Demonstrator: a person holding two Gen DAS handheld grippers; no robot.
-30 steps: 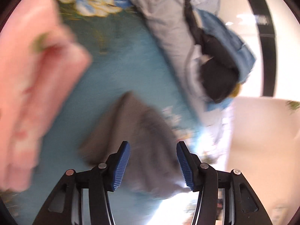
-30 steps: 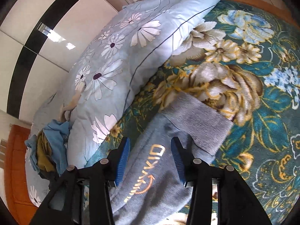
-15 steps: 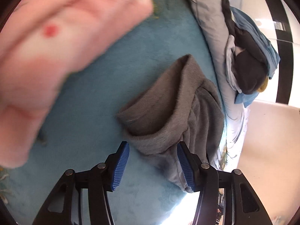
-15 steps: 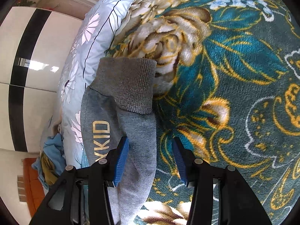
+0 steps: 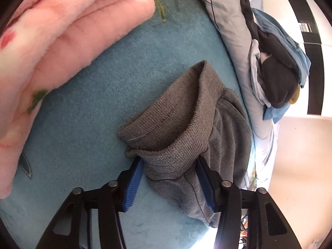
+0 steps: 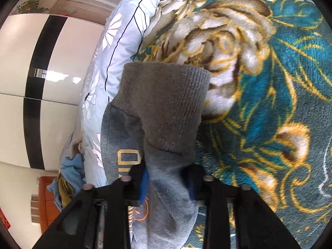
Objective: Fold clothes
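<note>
A grey sweat garment [image 5: 176, 124] with a ribbed cuff lies on the teal bedspread [image 5: 83, 124]. My left gripper [image 5: 169, 178] is open, its blue pads on either side of the bunched cuff edge. In the right wrist view the same grey garment [image 6: 164, 108], with orange lettering, rises over the floral bedspread [image 6: 269, 83]. My right gripper [image 6: 167, 184] is shut on a fold of that fabric just below the ribbed band. The rest of the garment is hidden under the gripper.
A folded pink fleece blanket [image 5: 62, 31] fills the upper left. A light blue flowered quilt [image 6: 116, 41] runs along the bed's edge, with a heap of dark and blue clothes [image 5: 278, 62] on it. A white wardrobe [image 6: 51, 62] with a black stripe stands beyond.
Both grippers moved in toward the grey garment. The left one now straddles its cuff, still open. The right one's fingers narrowed and took hold of the fabric.
</note>
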